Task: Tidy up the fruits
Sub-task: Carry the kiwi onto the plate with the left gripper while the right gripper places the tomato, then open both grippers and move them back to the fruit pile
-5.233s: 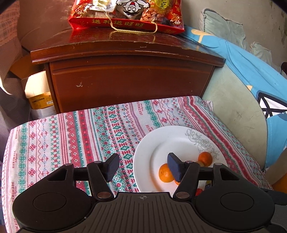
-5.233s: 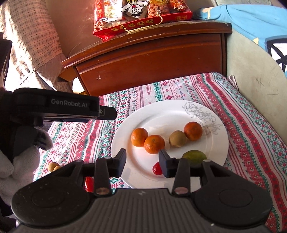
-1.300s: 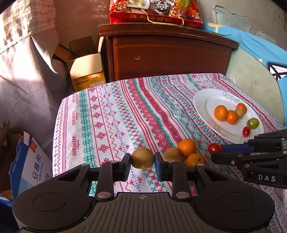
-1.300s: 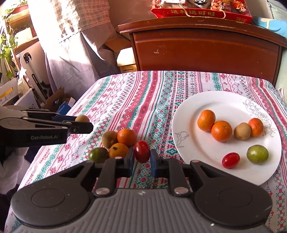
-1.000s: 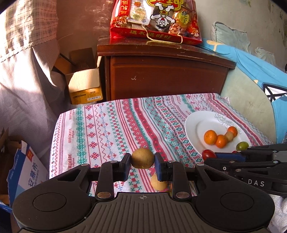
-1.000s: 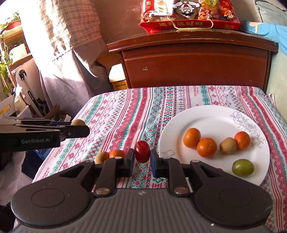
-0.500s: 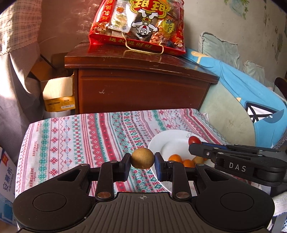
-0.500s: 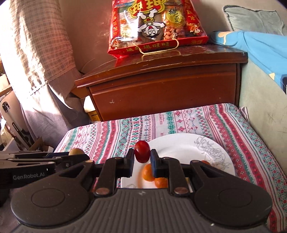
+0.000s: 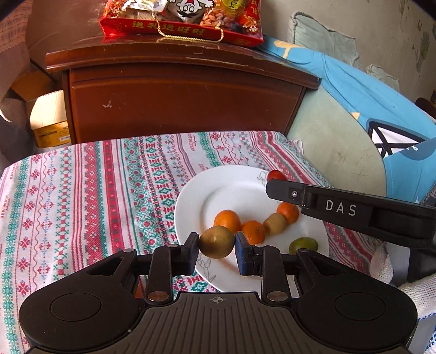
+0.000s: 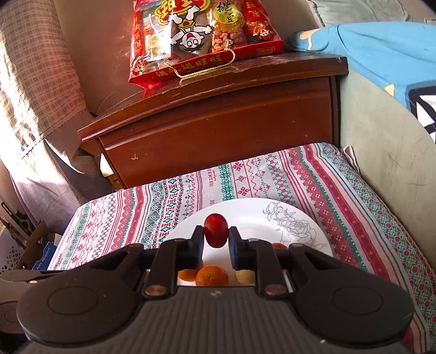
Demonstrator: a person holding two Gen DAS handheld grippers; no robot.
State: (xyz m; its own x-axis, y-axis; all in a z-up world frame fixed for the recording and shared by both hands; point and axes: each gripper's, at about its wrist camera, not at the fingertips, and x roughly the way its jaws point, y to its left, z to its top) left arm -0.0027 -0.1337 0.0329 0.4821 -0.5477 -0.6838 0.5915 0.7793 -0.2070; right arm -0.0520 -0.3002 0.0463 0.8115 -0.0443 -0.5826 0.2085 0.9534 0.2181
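Note:
My left gripper point(image 9: 216, 245) is shut on a brown-green round fruit point(image 9: 216, 241) and holds it above the near rim of the white plate point(image 9: 196, 201). On the plate lie three oranges point(image 9: 227, 220), a kiwi point(image 9: 275, 223) and a green fruit point(image 9: 303, 244). My right gripper point(image 10: 215, 235) is shut on a red cherry tomato point(image 10: 215, 230) above the plate point(image 10: 253, 212). From the left wrist view the right gripper point(image 9: 275, 185) reaches in from the right over the plate's far side, with the tomato point(image 9: 276, 174) at its tip.
The plate sits on a patterned red-green cloth point(image 9: 81, 190). A dark wooden cabinet point(image 9: 177, 89) stands behind it with a red snack bag point(image 9: 185, 16) on top. A blue cushion point(image 9: 368, 109) lies to the right. A cardboard box point(image 9: 49, 119) is at the left.
Both grippers have moved forward over the plate with their fruits still held. The loose fruits on the cloth have dropped out of view.

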